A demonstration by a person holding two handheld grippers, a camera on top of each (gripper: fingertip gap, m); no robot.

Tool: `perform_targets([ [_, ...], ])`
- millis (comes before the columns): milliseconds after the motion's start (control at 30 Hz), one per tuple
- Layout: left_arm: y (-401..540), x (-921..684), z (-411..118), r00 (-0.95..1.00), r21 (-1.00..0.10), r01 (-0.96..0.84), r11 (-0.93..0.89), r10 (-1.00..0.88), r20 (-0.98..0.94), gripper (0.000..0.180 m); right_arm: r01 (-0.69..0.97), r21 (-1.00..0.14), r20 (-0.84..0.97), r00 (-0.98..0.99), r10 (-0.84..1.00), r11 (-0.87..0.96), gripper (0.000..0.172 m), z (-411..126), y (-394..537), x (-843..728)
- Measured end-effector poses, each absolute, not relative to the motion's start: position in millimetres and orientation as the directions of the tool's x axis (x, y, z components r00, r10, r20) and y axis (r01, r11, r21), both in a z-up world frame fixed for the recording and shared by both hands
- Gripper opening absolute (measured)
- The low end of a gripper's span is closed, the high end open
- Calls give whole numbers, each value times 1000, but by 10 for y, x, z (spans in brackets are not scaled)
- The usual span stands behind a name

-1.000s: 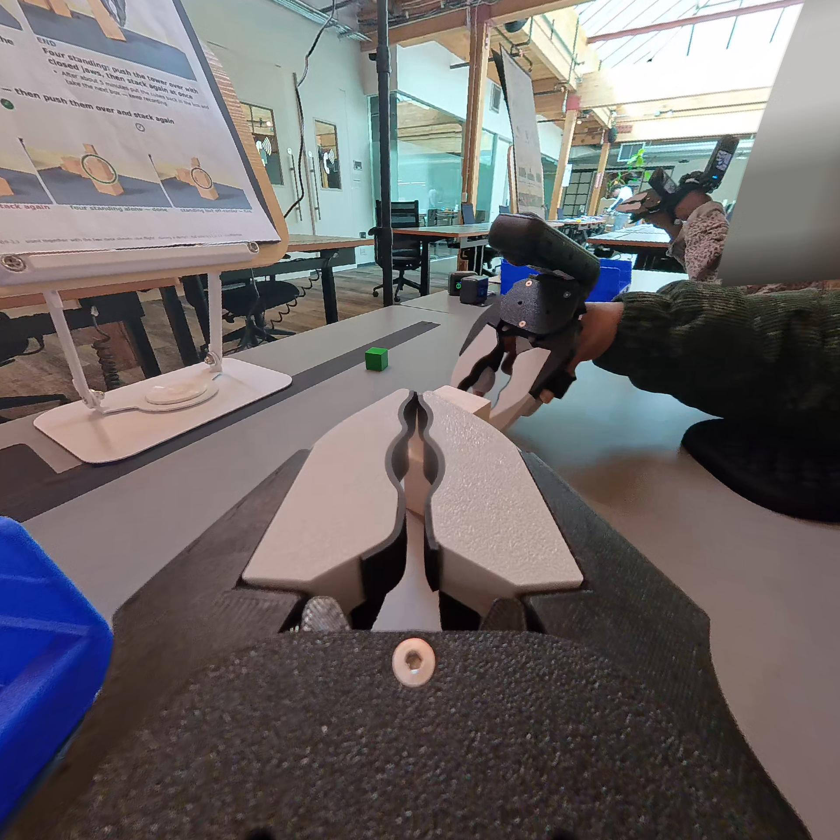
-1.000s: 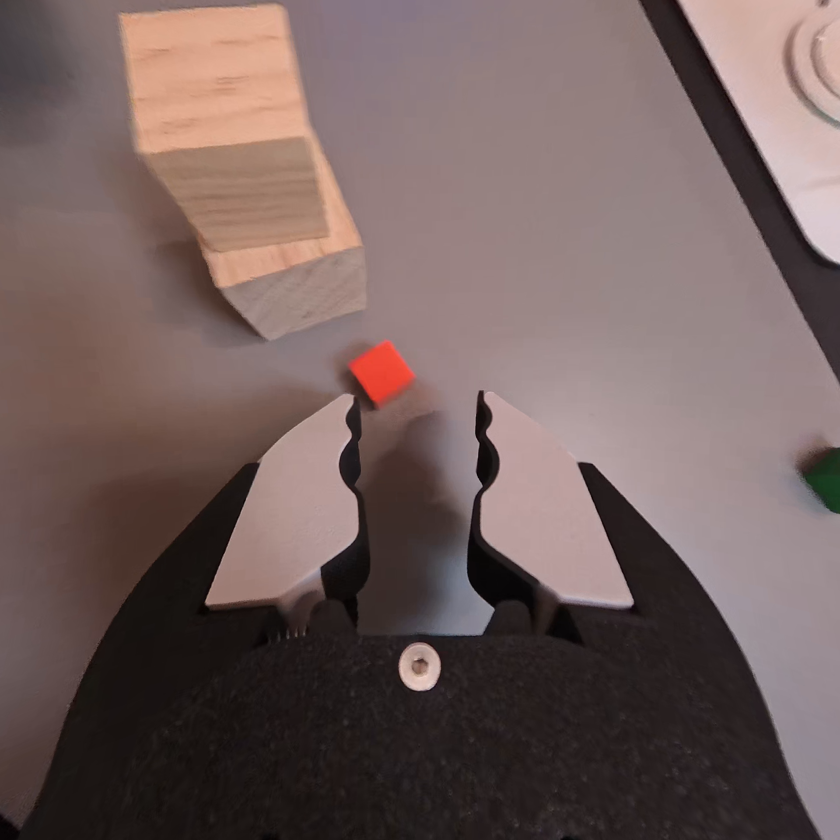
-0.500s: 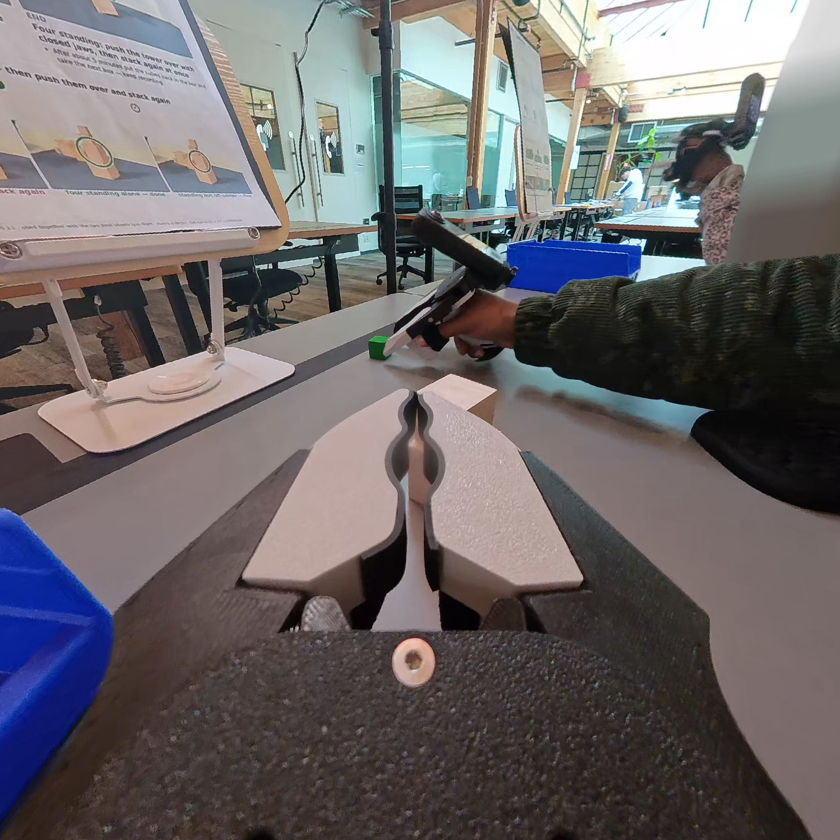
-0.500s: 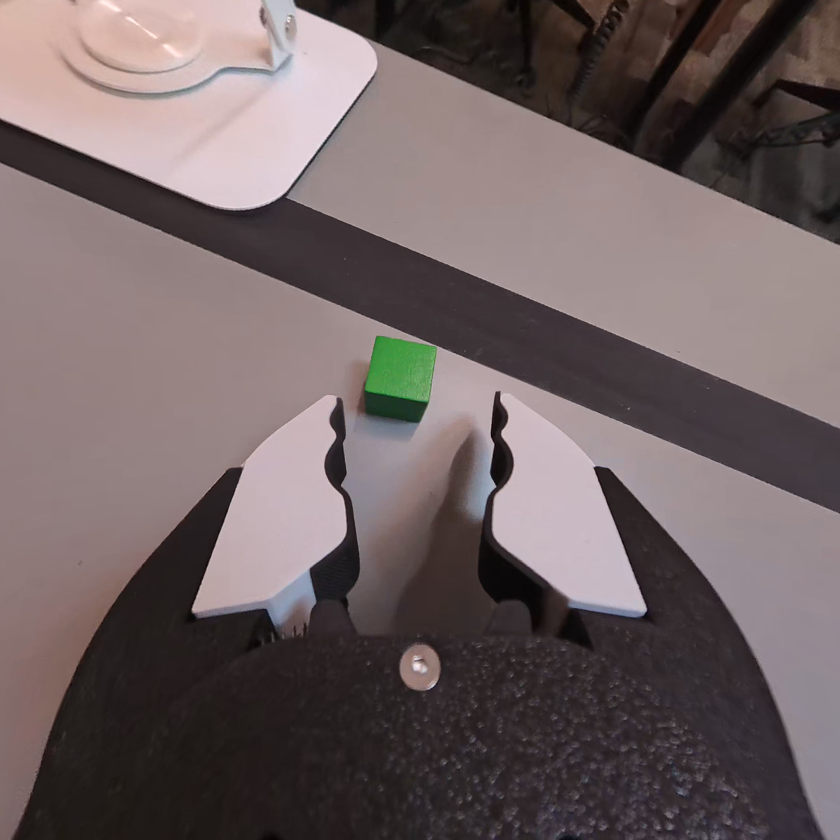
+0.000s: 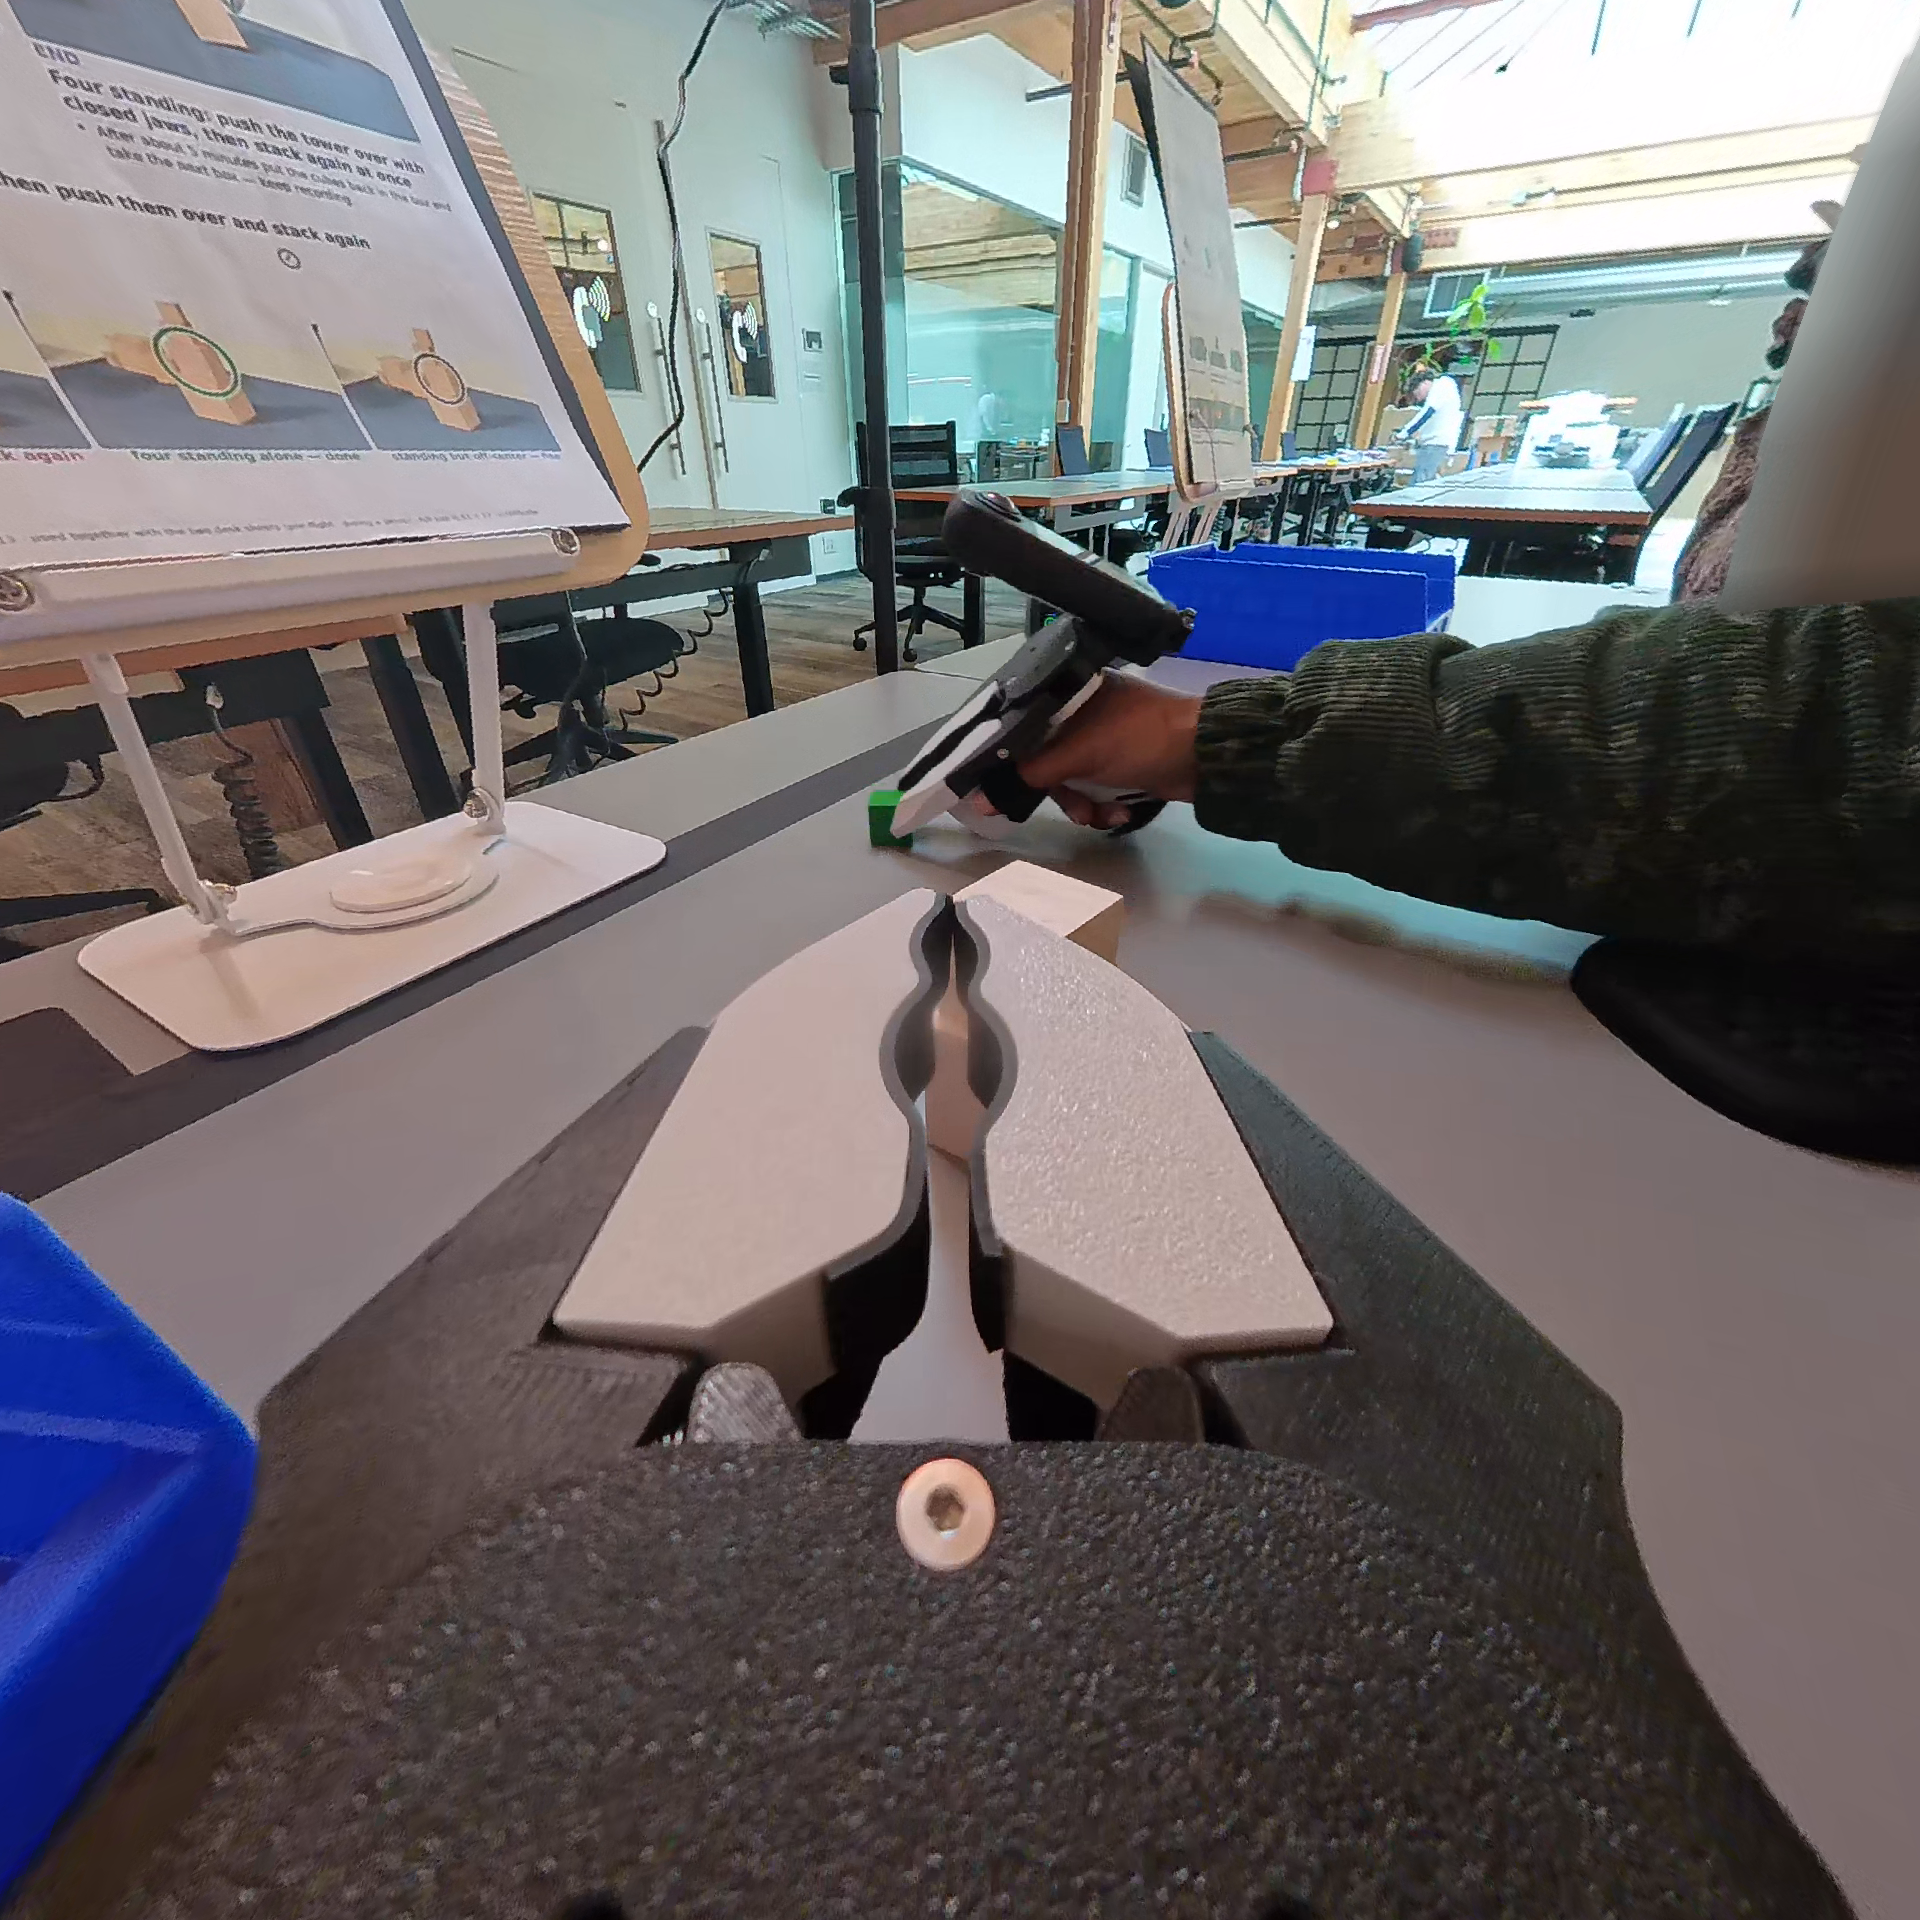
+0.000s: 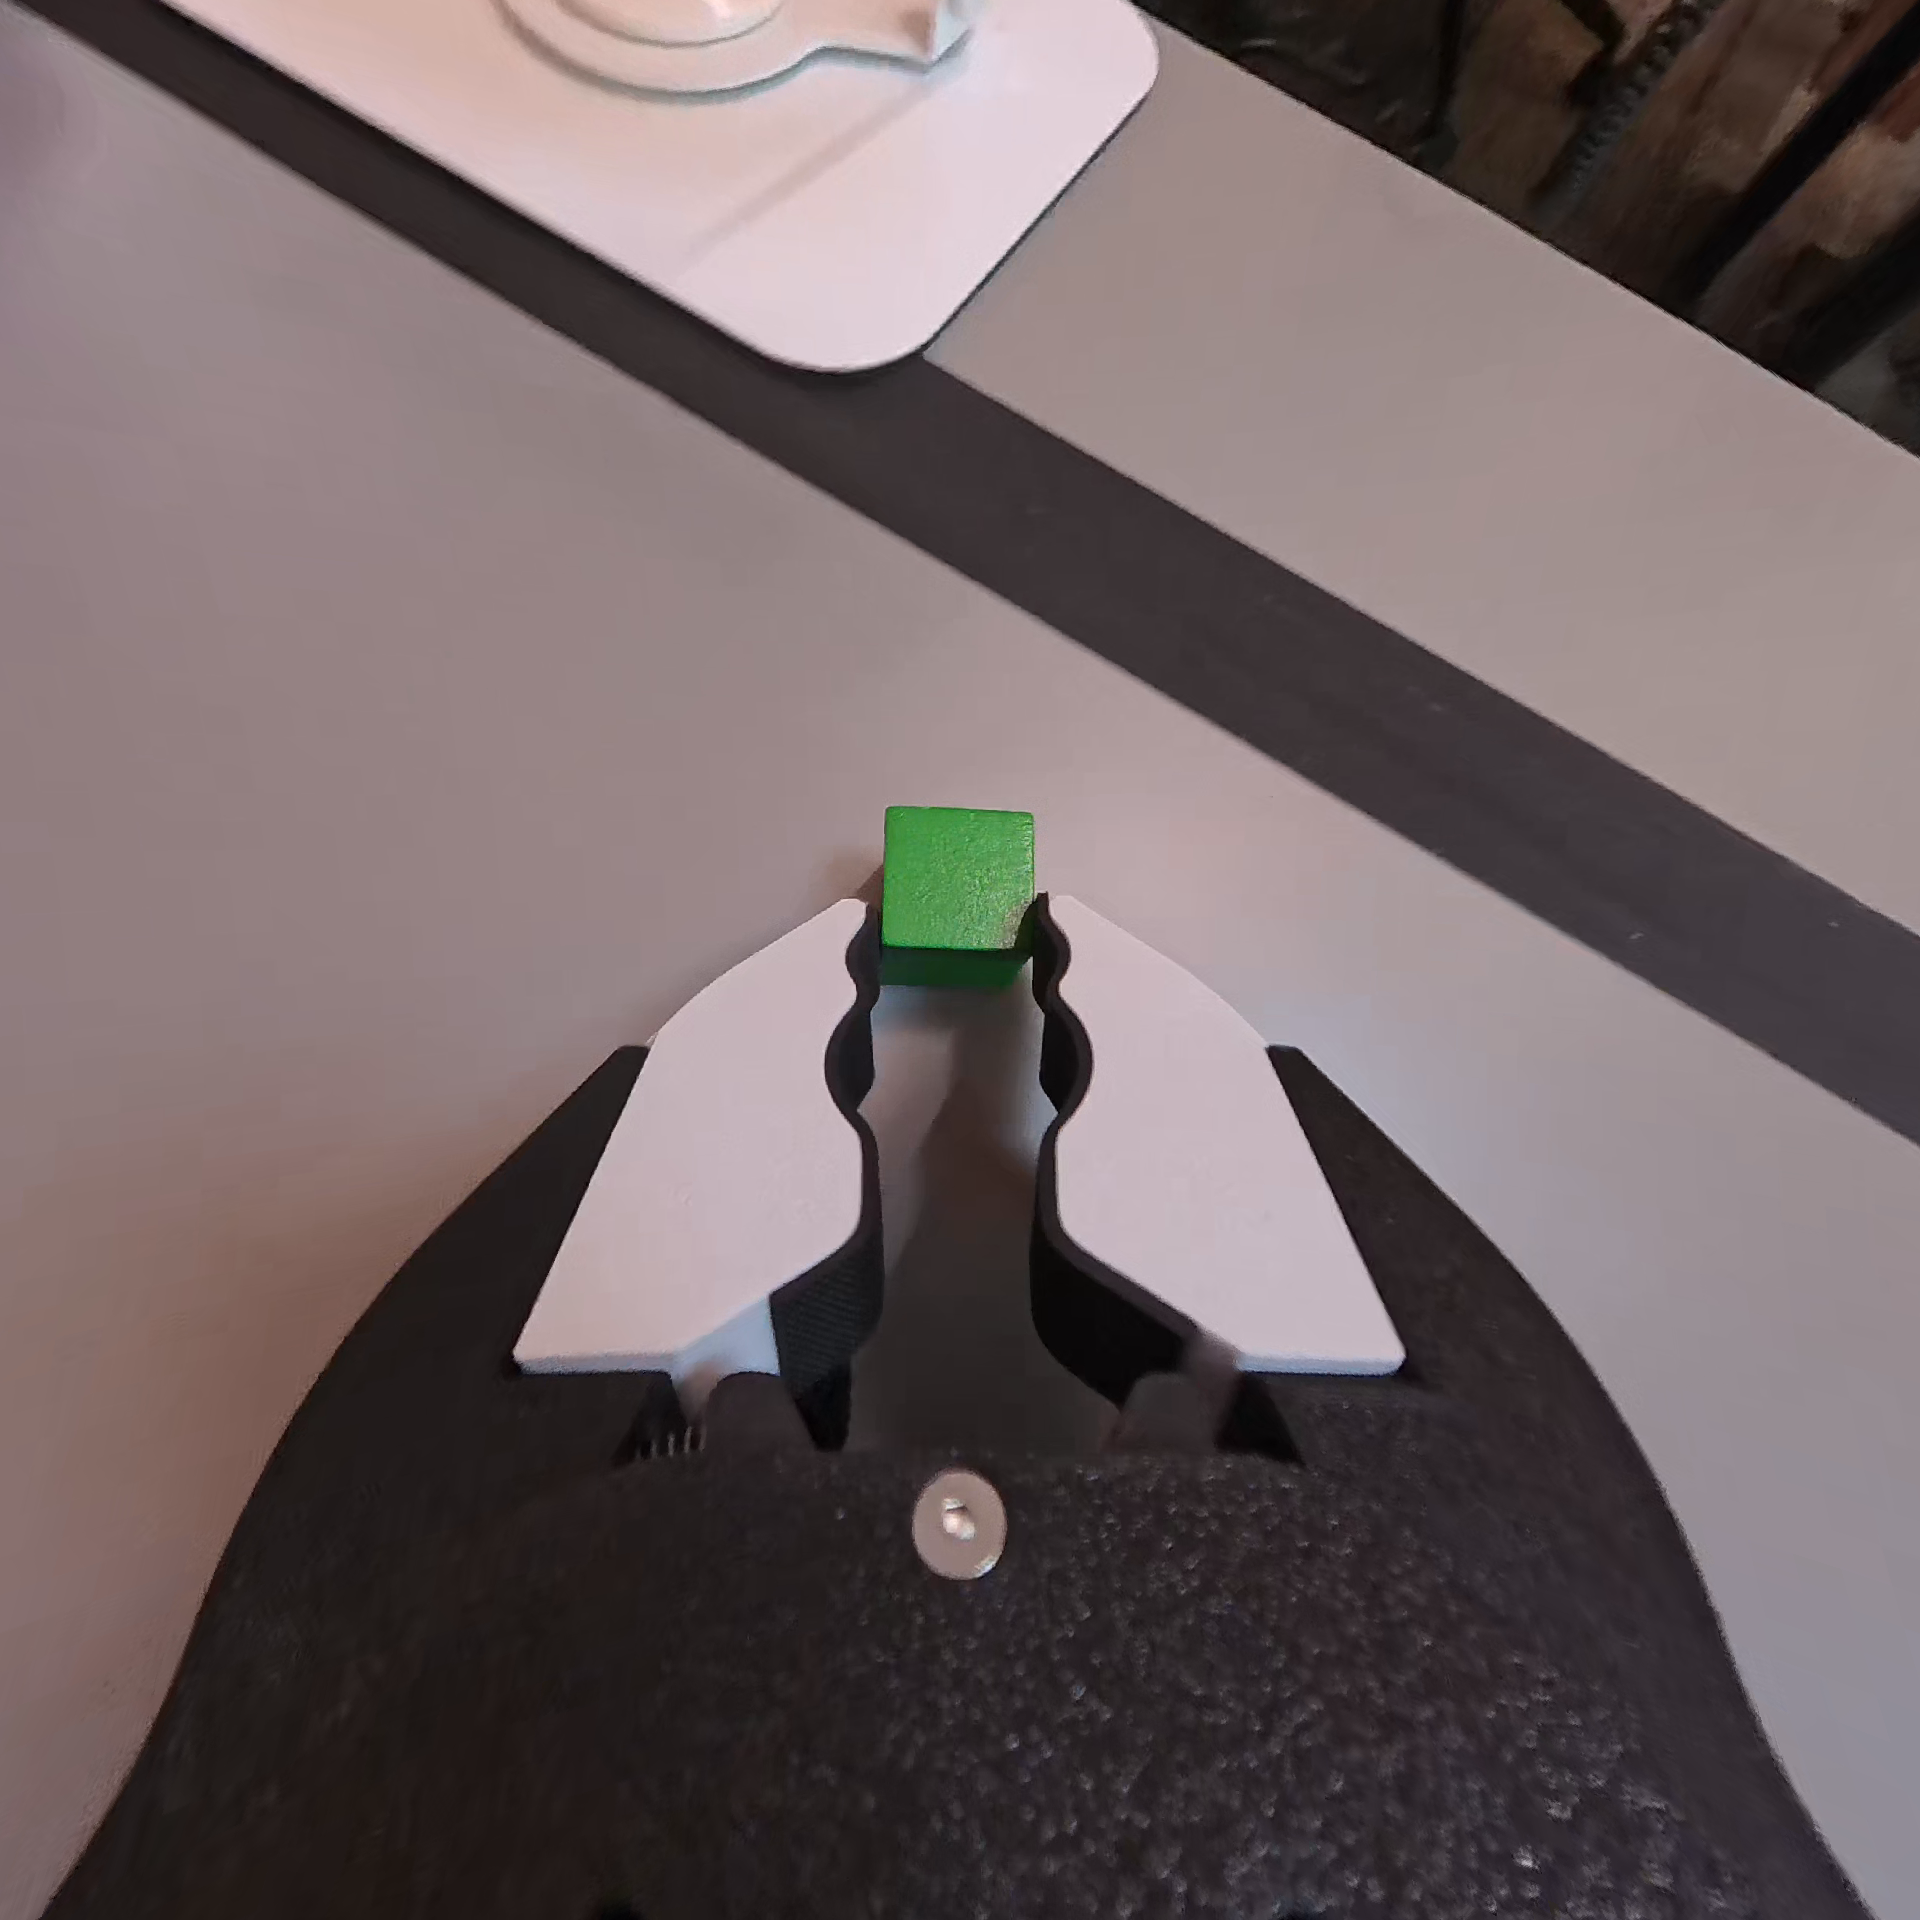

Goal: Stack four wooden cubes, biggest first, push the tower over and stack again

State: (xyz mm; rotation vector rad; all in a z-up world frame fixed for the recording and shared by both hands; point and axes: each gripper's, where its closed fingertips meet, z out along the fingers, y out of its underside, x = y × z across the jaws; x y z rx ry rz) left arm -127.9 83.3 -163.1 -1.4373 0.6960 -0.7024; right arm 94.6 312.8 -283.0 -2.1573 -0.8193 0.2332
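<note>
My right gripper point(image 6: 956, 914) clamps the green cube point(image 6: 958, 883) at its fingertips, on the grey table point(image 6: 416, 623) near the white stand base point(image 6: 831, 208). Only the left view shows my left gripper point(image 5: 948, 914) closed and bare, a wooden block point(image 5: 1070, 899) just beyond.

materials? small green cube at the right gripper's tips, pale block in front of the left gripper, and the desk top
Small green cube: probably painted wood; opaque colour, faintly grainy semi-matte sheen.
Pale rectangular block: looks like bare light wood, unfinished; grain hardly resolves.
Grey desk top: smooth matte laminate or similar, uniform with soft reflections; dark strip of unclear material.
</note>
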Motion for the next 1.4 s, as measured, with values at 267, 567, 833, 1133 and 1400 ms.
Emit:
perform_targets([
  [267, 825, -1280, -1613, 626, -1000, 6, 21, -779, -13, 0, 481, -769, 47, 698, 714, -420, 28, -2647, 2068, 765],
  [567, 821, -1249, -1637, 622, -1000, -7, 18, -782, -19, 0, 678, -727, 112, 269, 957, -106, 28, -2805, 999, 386],
  [833, 832, -1255, -1656, 627, -1000, -13, 13, -779, -18, 0, 617, -787, 166, 186, 968, 16, 53, -2247, 1031, -131],
  [1133, 825, -1268, -1643, 630, -1000, -13, 18, -776, -22, 0, 700, -711, 101, 5, 995, 69, 50, -2182, 1110, -607],
  [1400, 822, -1265, -1636, 625, -1000, -11, 20, -781, -23, 0, 721, -677, 80, -130, 988, 150, 44, -2166, 1099, -611],
])
